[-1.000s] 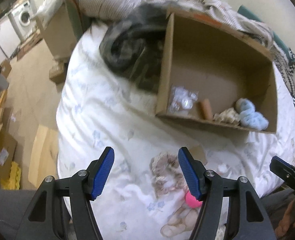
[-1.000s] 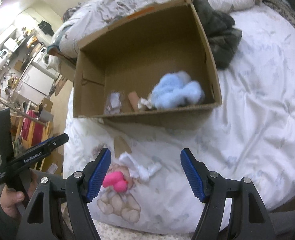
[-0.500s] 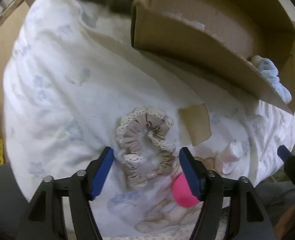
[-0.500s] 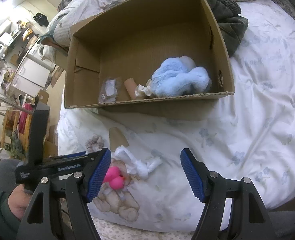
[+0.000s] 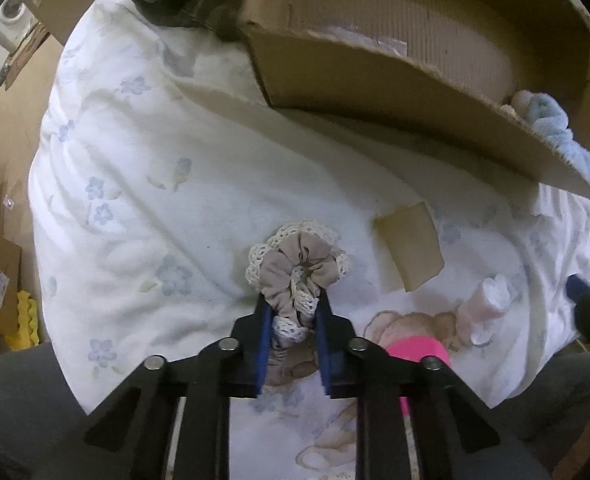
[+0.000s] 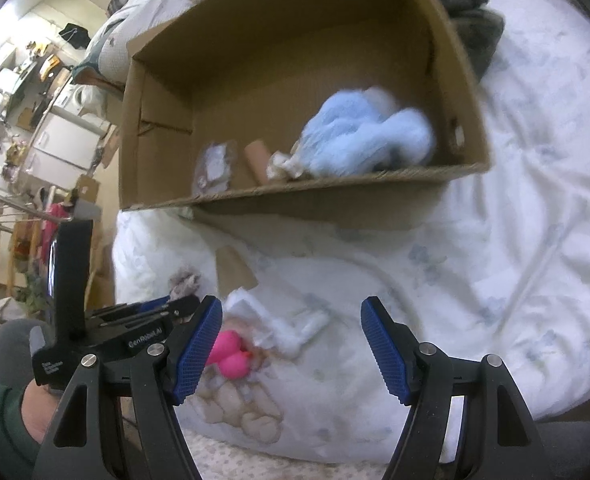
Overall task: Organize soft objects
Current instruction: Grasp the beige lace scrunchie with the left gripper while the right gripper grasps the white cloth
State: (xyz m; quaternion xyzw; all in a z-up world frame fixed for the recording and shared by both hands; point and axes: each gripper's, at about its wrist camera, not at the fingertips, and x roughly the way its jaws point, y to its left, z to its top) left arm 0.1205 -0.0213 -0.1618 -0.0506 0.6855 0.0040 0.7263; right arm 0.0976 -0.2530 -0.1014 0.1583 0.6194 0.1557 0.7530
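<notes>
My left gripper (image 5: pixel 293 312) pinches only the scrunchie's (image 5: pixel 297 266) lower edge at frame centre, so it may slip free when lifted; my right gripper (image 6: pixel 291 344) gapes empty.

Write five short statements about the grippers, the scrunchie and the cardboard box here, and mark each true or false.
1. The left gripper is shut on the beige scrunchie. True.
2. The right gripper holds the pink toy. False: its jaws are wide open and empty, and the toy lies on the bedspread.
3. The fluffy blue item lies inside the cardboard box. True.
4. The scrunchie is already in the box. False: it is outside the box, over the bedspread in front of it.
5. The white cloth lies in the box beside the blue item. False: it lies on the bedspread near the pink toy.
</notes>
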